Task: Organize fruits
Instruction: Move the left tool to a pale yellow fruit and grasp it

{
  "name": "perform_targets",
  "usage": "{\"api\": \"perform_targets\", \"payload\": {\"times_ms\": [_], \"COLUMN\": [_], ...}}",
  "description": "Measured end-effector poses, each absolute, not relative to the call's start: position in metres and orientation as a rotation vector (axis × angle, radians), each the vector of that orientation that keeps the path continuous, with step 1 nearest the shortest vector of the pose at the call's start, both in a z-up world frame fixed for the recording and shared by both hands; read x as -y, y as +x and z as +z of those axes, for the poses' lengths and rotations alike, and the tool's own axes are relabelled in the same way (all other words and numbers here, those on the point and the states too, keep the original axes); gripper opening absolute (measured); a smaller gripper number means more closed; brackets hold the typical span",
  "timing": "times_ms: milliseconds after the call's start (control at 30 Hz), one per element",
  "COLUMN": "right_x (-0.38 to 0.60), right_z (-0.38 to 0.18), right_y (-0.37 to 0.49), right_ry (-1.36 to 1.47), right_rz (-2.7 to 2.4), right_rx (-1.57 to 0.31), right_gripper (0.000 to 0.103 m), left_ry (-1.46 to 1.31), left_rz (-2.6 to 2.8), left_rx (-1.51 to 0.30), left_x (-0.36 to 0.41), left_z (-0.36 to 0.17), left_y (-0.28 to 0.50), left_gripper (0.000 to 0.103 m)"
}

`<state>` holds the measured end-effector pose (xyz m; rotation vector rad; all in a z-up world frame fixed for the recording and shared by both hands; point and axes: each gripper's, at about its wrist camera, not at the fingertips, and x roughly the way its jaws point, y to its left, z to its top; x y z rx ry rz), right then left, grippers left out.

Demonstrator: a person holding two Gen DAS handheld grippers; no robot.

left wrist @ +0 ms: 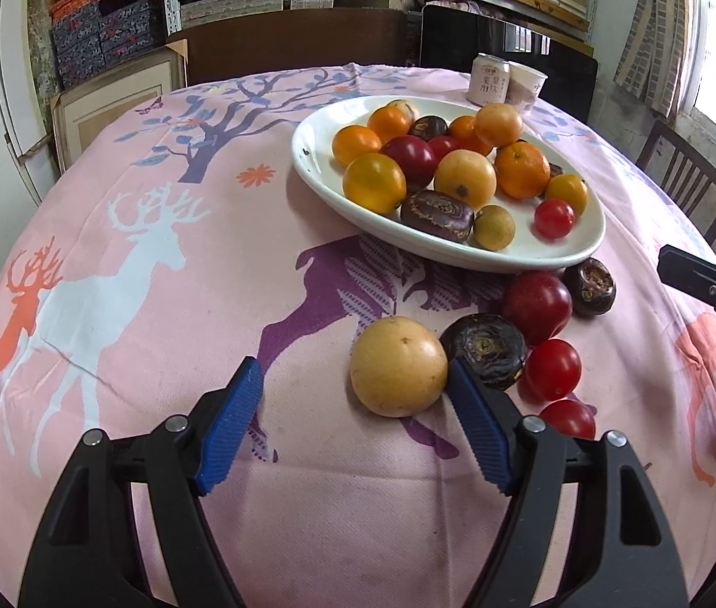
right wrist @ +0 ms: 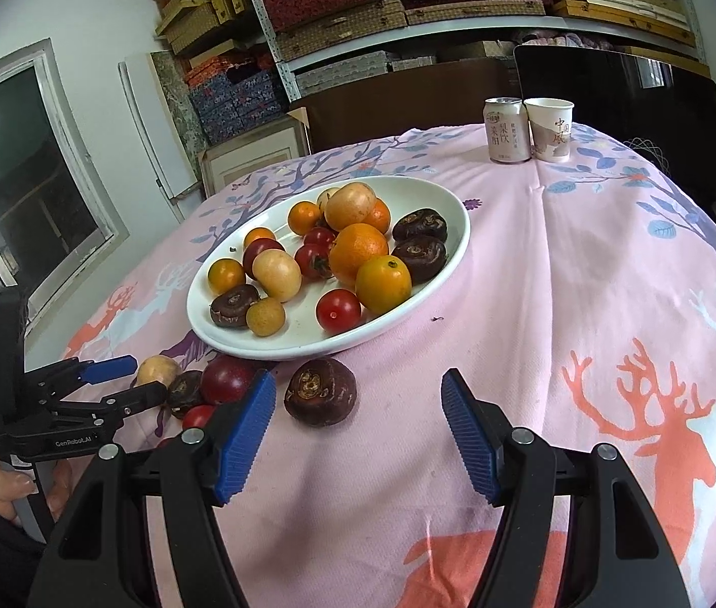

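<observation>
A white oval plate (left wrist: pixel 317 172) (right wrist: pixel 451 213) holds several oranges, tomatoes, yellow fruits and dark water chestnuts. Loose fruit lies on the cloth in front of it: a yellow-brown round fruit (left wrist: pixel 397 366) (right wrist: pixel 157 370), dark water chestnuts (left wrist: pixel 485 349) (right wrist: pixel 321 391), a dark red plum (left wrist: pixel 537 306) (right wrist: pixel 227 379) and small red tomatoes (left wrist: pixel 554 369) (right wrist: pixel 198 415). My left gripper (left wrist: pixel 355 380) (right wrist: pixel 124 380) is open, its right finger (left wrist: pixel 474 420) beside the yellow-brown fruit. My right gripper (right wrist: pixel 358 395) is open and empty, just right of a water chestnut; its body shows at the right edge of the left wrist view (left wrist: pixel 712 289).
The round table wears a pink deer-print cloth (left wrist: pixel 155 263) (right wrist: pixel 586 278). A drink can (left wrist: pixel 489 78) (right wrist: pixel 507 129) and a paper cup (left wrist: pixel 525 86) (right wrist: pixel 551 129) stand at the far edge. Shelves of boxes fill the back; a wooden chair (left wrist: pixel 687 177) stands at right.
</observation>
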<state>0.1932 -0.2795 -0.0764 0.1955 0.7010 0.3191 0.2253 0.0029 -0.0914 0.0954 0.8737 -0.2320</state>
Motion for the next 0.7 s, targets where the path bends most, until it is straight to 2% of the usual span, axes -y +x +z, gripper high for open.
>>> {"api": "perform_targets", "payload": {"times_ms": [700], "right_x": [0.2825], "right_z": [-0.0795], "right_y": [0.1935], "right_ry": [0.213], "right_rz": [0.312], "right_rx": [-0.703], "right_gripper": [0.069], "left_ry": [0.080], "left_rz": [-0.221], "left_rx": [-0.876], "left_x": [-0.0065], "left_z": [-0.0912], "left_y": [0.2265], "left_gripper": [0.074]}}
